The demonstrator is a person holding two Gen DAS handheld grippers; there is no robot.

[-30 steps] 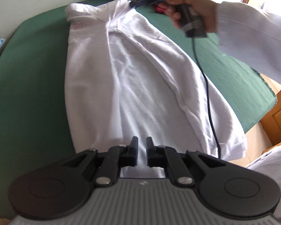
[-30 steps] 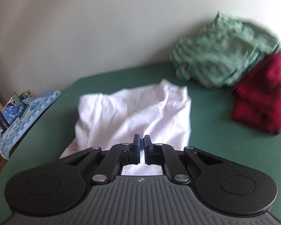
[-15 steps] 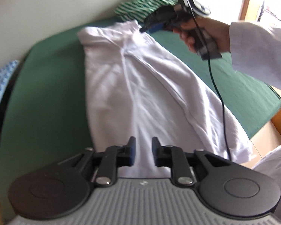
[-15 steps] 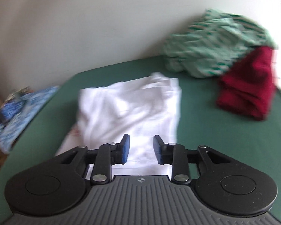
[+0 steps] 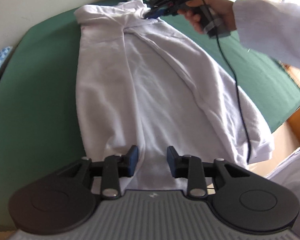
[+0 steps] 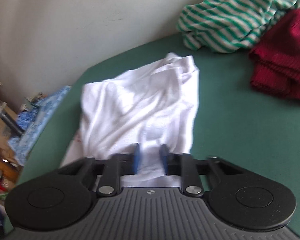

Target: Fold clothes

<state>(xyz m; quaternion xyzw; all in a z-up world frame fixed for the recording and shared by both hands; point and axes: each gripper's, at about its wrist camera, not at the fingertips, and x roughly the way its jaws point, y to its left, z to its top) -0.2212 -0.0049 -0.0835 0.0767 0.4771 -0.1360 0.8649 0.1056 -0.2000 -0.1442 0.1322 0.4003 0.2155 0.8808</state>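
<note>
We are holding the left hand-held gripper (image 5: 151,161) low over the near end of the white cotton shirt (image 5: 150,92), its blue-padded fingers (image 5: 133,160) standing apart with a ridge of white cloth running up between them; the jaws have just been opening, and the pads are not pressing on the fabric. The shirt is lying lengthwise on the flat green-covered surface (image 5: 36,104), stretching away from this gripper, with one corner of its near edge hanging over the surface's edge at the right.

At the far end we are working the right hand-held gripper (image 6: 150,158), gripped in a hand (image 5: 208,10) coming out of a white sleeve (image 5: 270,32), with a thin black cable (image 5: 238,92) trailing from it across the shirt. In its own view the blue pads are showing a gap with bunched white cloth in it, though the picture is blurred; the jaws have just been closing, and from the left view its tips are biting into the shirt's far edge, so we are reading it as pinching the shirt.

Beyond the shirt, a crumpled green-and-white striped garment (image 6: 236,18) is lying against the pale wall (image 6: 70,20), touching a dark red knitted garment (image 6: 284,60) beside it.
</note>
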